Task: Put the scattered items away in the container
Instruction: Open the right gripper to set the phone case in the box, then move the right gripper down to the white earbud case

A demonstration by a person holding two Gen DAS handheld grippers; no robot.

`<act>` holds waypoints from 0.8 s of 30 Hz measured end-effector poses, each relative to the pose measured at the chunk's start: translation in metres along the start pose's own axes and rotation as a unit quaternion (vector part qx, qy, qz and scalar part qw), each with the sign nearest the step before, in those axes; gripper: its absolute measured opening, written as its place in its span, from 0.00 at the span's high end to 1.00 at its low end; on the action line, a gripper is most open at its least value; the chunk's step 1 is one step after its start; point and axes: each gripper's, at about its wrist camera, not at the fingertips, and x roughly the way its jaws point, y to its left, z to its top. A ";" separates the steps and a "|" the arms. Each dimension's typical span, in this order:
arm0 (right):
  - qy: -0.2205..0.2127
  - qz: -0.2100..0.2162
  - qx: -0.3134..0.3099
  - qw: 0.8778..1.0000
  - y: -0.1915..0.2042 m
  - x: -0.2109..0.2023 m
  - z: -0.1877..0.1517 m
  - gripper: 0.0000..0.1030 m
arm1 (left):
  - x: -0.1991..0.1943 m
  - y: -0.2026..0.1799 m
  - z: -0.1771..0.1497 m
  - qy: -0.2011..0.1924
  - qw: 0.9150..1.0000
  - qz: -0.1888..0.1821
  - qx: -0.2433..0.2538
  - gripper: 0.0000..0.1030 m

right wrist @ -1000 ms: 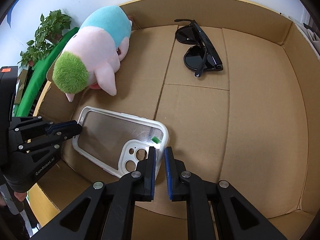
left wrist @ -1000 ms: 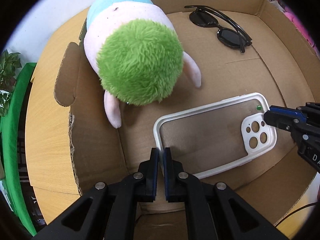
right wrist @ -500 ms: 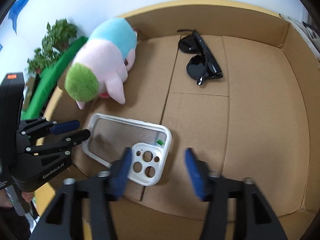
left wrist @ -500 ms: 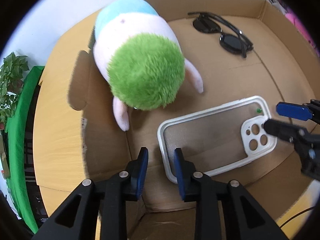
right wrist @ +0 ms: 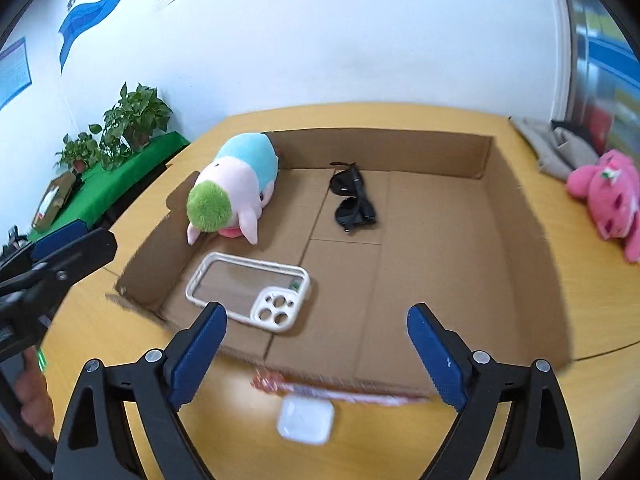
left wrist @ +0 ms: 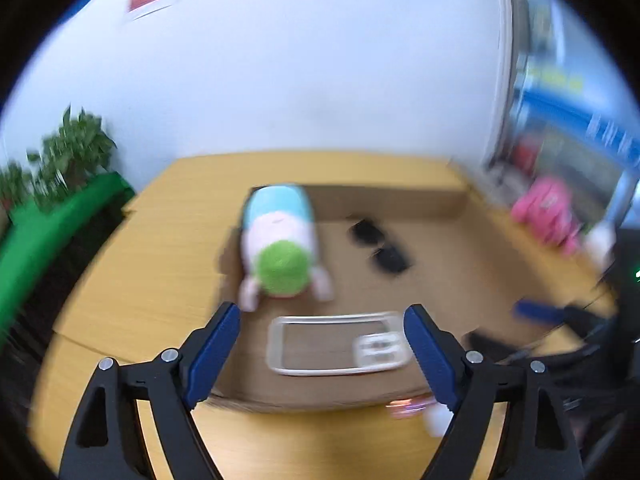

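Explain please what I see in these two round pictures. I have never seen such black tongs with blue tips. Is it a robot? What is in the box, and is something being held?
It is no robot. A person holds one hand-held gripper in each hand, and a fisheye camera on each looks forward along its two fingers; that makes the pictures round.

In the left camera's blurred picture the left gripper stands open and holds nothing. In the right camera's picture the right gripper is open and empty too.

Both look at a shallow cardboard box on a wooden table. In the box lie a plush toy with green hair, black sunglasses and a clear phone case.

Outside the box, a small white case lies in front of it, and a pink plush at the right.
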 end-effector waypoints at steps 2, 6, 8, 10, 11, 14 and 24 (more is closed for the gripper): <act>-0.009 -0.016 -0.012 1.000 0.000 -0.012 -0.005 0.08 | -0.005 -0.012 -0.006 -0.002 1.000 -0.014 -0.002 0.19; -0.025 -0.028 -0.010 0.999 -0.010 -0.027 -0.012 0.08 | -0.012 -0.024 -0.005 -0.023 1.000 -0.011 0.001 0.19; -0.031 -0.027 0.002 0.999 -0.017 -0.033 -0.016 0.08 | -0.013 -0.031 -0.005 -0.019 1.000 -0.014 0.003 0.19; -0.035 -0.022 0.015 0.999 -0.024 -0.039 -0.021 0.08 | -0.008 -0.037 -0.003 -0.013 1.000 -0.016 0.011 0.19; -0.034 -0.019 0.018 0.999 -0.027 -0.040 -0.023 0.08 | -0.010 -0.043 -0.003 -0.011 1.000 -0.018 0.014 0.19; -0.029 -0.017 0.020 0.999 -0.036 -0.043 -0.030 0.08 | -0.016 -0.057 -0.013 -0.004 1.000 -0.027 0.016 0.19; 0.019 -0.005 0.056 0.998 -0.081 -0.033 -0.069 0.08 | 0.013 -0.091 -0.047 0.061 0.997 -0.052 0.019 0.19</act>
